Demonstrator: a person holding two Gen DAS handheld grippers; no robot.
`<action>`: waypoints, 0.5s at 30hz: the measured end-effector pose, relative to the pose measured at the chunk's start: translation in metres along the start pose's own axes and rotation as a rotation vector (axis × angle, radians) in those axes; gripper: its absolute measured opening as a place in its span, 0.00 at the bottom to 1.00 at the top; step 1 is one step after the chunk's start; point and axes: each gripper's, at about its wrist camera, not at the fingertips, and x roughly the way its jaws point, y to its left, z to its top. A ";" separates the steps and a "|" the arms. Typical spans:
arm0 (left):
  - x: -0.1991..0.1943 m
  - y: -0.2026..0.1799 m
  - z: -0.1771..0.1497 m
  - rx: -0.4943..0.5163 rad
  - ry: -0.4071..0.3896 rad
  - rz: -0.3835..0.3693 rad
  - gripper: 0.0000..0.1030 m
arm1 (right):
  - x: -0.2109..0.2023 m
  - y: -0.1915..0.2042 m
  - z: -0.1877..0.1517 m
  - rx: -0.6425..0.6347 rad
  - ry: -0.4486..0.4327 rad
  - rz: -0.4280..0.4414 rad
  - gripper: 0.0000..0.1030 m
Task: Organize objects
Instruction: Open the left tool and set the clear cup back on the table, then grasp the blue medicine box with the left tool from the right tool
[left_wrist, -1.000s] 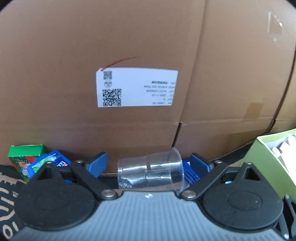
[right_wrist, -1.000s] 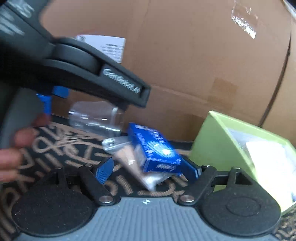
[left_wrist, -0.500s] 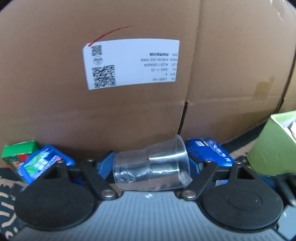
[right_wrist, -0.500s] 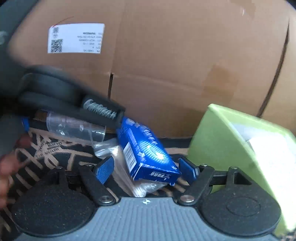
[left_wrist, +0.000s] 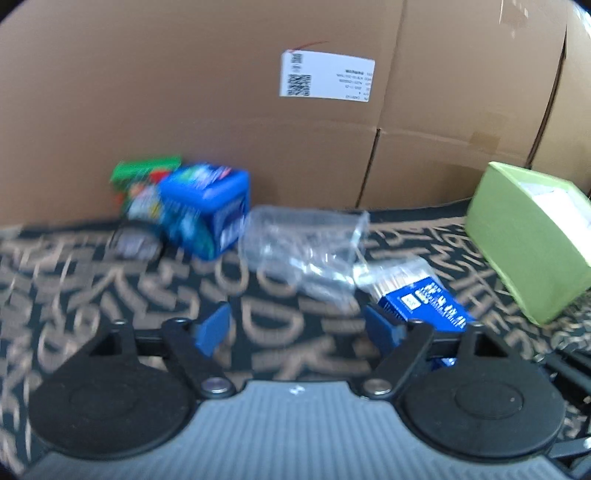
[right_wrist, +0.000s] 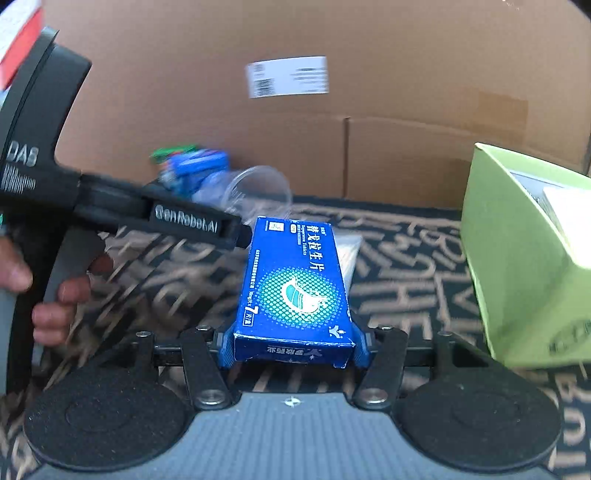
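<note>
A clear plastic cup (left_wrist: 303, 240) lies on its side on the patterned mat, beyond my left gripper (left_wrist: 297, 325). That gripper's jaws are opening and nothing is between them. A blue medicine box (right_wrist: 295, 291) sits between the fingers of my right gripper (right_wrist: 293, 347). Its jaws are closing, and both blue pads touch the sides of the box's near end. In the left wrist view the same blue medicine box (left_wrist: 424, 301) shows just right of the left gripper's right finger. A small clear bag (right_wrist: 351, 254) lies partly under the box.
A blue tin (left_wrist: 203, 210) and a green carton (left_wrist: 144, 173) stand at the back left against a large cardboard box (left_wrist: 221, 92). A light green open box (right_wrist: 517, 258) stands at the right. A hand (right_wrist: 55, 299) holds the left gripper's black body (right_wrist: 184, 221).
The left gripper let go of the clear cup and pulled back; the cup now lies on the mat. The right gripper moved up to the blue medicine box and closed around it.
</note>
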 end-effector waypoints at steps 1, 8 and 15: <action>-0.009 -0.001 -0.006 -0.015 0.005 -0.010 0.85 | -0.011 0.010 -0.006 -0.009 0.000 0.002 0.59; -0.060 -0.002 -0.022 -0.073 -0.015 -0.103 0.99 | -0.055 0.028 -0.039 -0.093 -0.017 0.019 0.64; -0.062 -0.036 -0.034 -0.016 0.071 -0.124 1.00 | -0.088 0.015 -0.059 -0.128 0.010 0.100 0.73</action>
